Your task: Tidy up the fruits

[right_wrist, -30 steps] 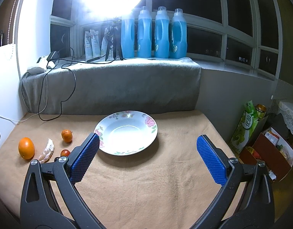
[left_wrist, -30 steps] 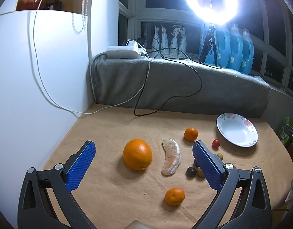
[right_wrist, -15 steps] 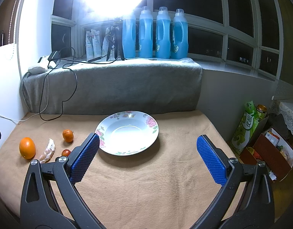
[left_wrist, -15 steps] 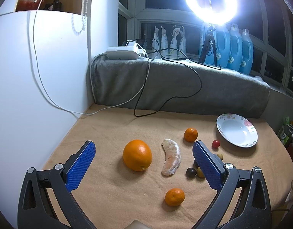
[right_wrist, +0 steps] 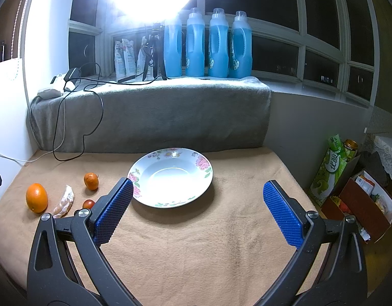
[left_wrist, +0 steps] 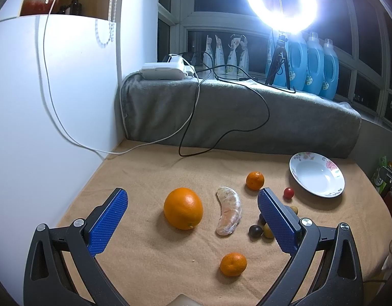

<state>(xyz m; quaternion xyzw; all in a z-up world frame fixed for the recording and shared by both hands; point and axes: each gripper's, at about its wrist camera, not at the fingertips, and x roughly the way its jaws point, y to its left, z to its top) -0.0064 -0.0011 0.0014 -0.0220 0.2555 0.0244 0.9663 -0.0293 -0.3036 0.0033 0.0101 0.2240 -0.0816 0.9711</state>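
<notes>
The fruits lie loose on the tan-covered table (left_wrist: 144, 262): a big orange (left_wrist: 183, 208) beside a peeled segment (left_wrist: 229, 214), one mandarin (left_wrist: 254, 180) farther back, another mandarin (left_wrist: 233, 264) nearer, a cherry tomato (left_wrist: 288, 192), and a few small dark and yellowish fruits (left_wrist: 255, 230) partly hidden behind a blue pad. The flowered plate (right_wrist: 193, 158) sits empty to their right. The left claw (left_wrist: 193, 223) hangs wide open over the orange and segment, holding nothing. The right claw (right_wrist: 197, 214) is wide open too, empty, facing the plate.
</notes>
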